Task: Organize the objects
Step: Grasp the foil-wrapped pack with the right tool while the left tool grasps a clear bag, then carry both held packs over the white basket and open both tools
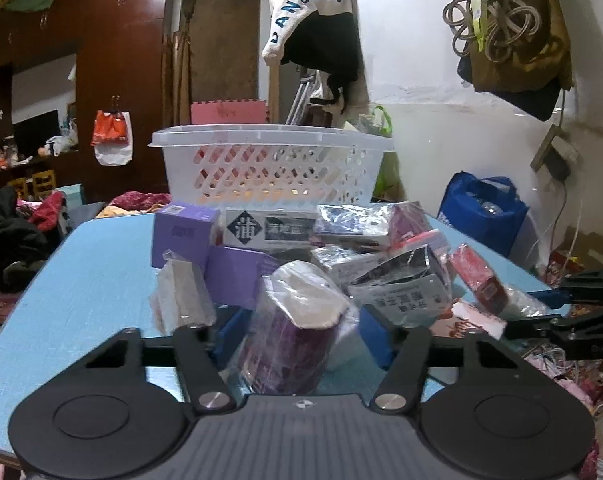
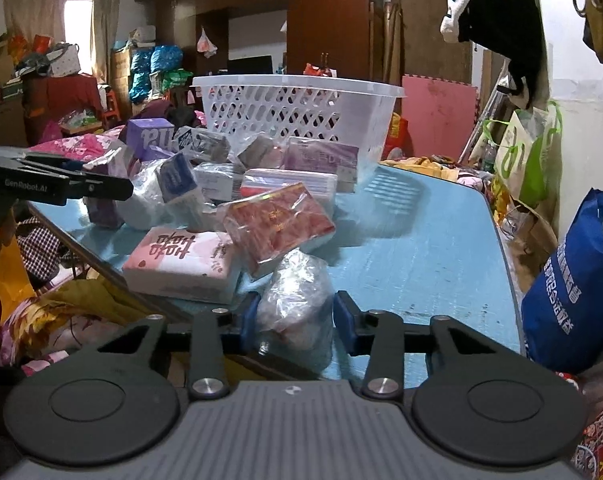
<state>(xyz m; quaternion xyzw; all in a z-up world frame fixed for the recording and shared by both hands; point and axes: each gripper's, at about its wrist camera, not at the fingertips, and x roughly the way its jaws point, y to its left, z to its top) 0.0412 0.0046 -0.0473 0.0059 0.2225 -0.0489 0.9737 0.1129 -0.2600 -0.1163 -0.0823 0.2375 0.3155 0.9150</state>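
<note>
On the left, the left claw (image 1: 297,334) pinches a purple packet wrapped in clear plastic (image 1: 289,336), its blue pads pressed against both sides, low over the near edge of the blue worktop (image 1: 93,280). Just beyond it lies a heap of wrapped boxes: a purple box (image 1: 183,232), a black-and-white box with a large Chinese character (image 1: 269,230), and a red packet (image 1: 477,276) towards the right. A white lattice basket (image 1: 271,168) stands on the worktop behind the heap. Further right, the right claw (image 2: 295,320) closes on a crinkled clear plastic bag (image 2: 297,308) at the worktop's near edge, beside a pink-and-white packet (image 2: 181,262) and a red packet (image 2: 277,226).
</note>
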